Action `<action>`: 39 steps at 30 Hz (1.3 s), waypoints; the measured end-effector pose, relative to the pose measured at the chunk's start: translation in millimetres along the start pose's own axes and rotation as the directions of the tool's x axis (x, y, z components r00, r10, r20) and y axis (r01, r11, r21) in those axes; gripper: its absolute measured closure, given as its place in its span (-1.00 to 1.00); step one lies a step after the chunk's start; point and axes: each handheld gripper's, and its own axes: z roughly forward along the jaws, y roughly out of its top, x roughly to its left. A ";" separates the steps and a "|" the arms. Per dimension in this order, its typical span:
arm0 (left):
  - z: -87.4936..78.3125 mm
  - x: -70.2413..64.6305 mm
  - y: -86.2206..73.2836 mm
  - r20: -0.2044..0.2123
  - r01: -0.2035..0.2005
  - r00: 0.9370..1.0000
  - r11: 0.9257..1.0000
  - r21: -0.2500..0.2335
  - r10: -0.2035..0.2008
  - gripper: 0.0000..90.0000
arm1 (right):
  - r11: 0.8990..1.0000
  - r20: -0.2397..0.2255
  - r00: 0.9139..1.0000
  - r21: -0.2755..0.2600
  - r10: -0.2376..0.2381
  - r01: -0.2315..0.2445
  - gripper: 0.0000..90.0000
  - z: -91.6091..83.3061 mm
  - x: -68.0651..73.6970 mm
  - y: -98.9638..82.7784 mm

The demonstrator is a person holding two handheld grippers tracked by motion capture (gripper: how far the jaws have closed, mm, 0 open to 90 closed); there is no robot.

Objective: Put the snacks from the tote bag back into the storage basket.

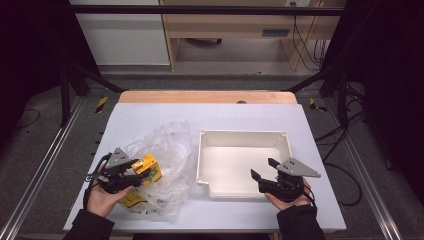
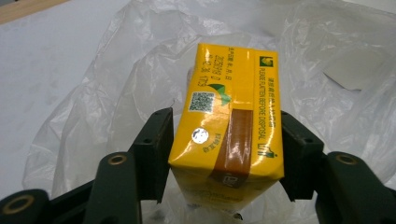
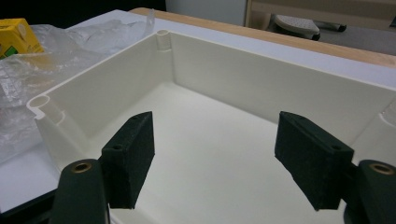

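A yellow drink carton lies on a crumpled clear plastic bag at the table's left. My left gripper is shut on the carton, one black pad pressed on each of its long sides. The plastic bag spreads behind and under it. At the right, my right gripper hangs open with nothing between its pads, just over the near edge of a white tray. The carton also shows far left in the right gripper view.
Another yellow item lies under the plastic near my left hand. The white table top ends in a wooden strip at the back. Dark frame rails run along both sides.
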 end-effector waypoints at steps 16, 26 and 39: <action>0.8 -3.5 -1.5 -0.017 0.011 1.000 1.000 -0.024 -0.011 0.05 | 1.000 0.009 1.000 0.021 -0.002 0.001 -0.36 3.3 -1.8 -3.2; 13.0 -4.3 -1.2 -0.027 0.010 1.000 1.000 -0.010 -0.011 0.00 | 1.000 0.004 1.000 0.028 -0.005 0.005 -0.36 5.3 -1.5 -3.8; 17.2 -4.6 -6.1 -0.022 0.006 1.000 1.000 -0.006 -0.006 0.06 | 0.999 0.005 1.000 0.037 -0.002 0.002 -0.36 6.3 -2.2 -5.3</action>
